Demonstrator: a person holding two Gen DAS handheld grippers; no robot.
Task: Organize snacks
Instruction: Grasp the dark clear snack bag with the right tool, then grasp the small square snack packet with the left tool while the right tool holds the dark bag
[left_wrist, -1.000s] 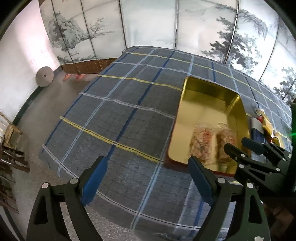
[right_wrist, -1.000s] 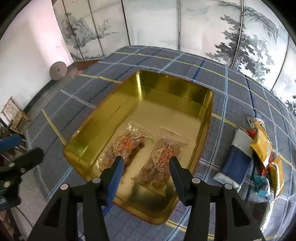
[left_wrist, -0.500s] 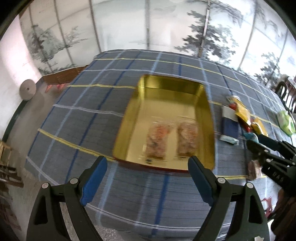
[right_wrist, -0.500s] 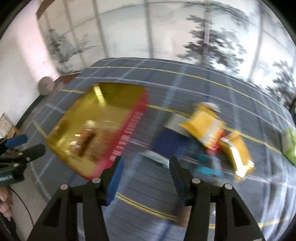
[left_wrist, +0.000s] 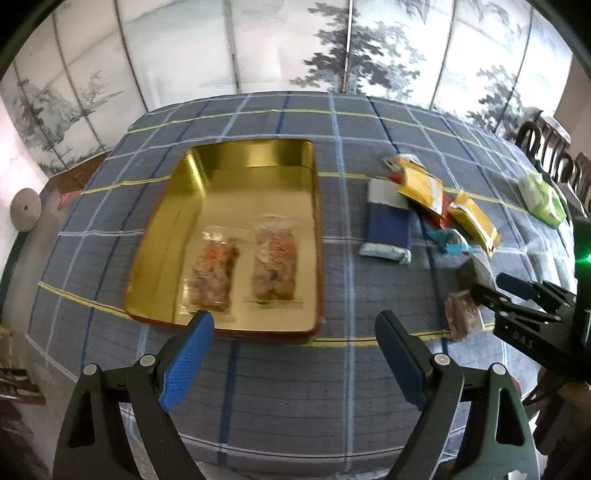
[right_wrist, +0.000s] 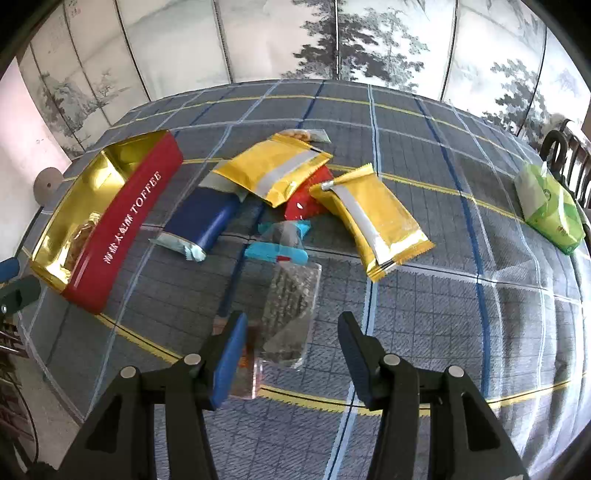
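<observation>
The plaid-clothed table carries a gold tin, loose snack packets and a green pack.

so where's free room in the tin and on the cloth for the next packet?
The tin is bare in its far half, beyond the two clear packets. The cloth is bare between the gold packet and the green pack. It is crowded in the pile beside the tin's red wall.
</observation>
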